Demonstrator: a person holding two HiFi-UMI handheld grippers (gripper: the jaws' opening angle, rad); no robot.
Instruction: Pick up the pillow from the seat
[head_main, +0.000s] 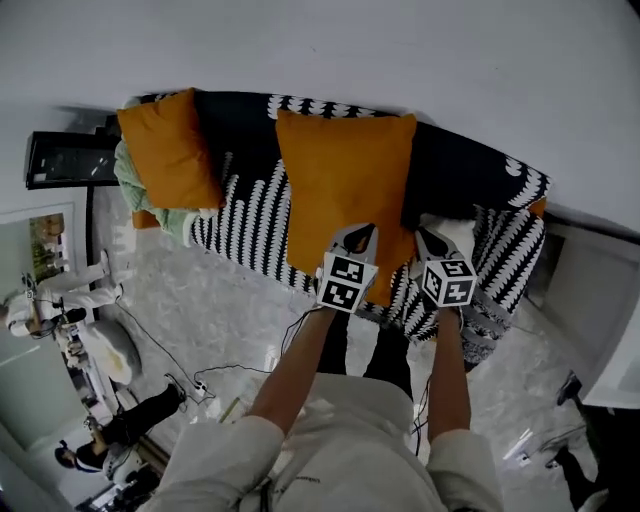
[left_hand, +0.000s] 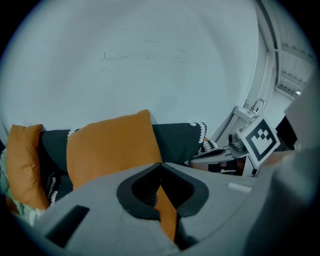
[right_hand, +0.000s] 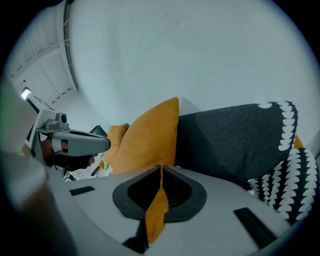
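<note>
Sofa (head_main: 250, 215): black-and-white patterned cover, set along the pale wall; part of its right end is lost behind the grippers.
Pillow (head_main: 345, 190): the big orange one, mid-seat, with its top edge up by the backrest and its near edge reaching the seat's front edge.
Second pillow (head_main: 170, 150): also orange, at the seat's left end, apart from the first.
Green cloth (head_main: 140, 195): bunched at the seat's left corner beneath that second pillow.
Left gripper (head_main: 358, 238): clenched on the pillow's near edge, with orange fabric nipped between its jaws.
Right gripper (head_main: 435, 245): likewise clamped on a fold of the same edge, toward the pillow's right corner.
Step in hand: the grasp looks made on both sides, and I'd say the lift itself is what remains.
Next move: raise both grippers together and evenly, so the thin pinch of cover doesn't slip out.
Hard to make out: whether the pillow's underside rests on the seat or hangs clear, and how deep each bite goes.
</note>
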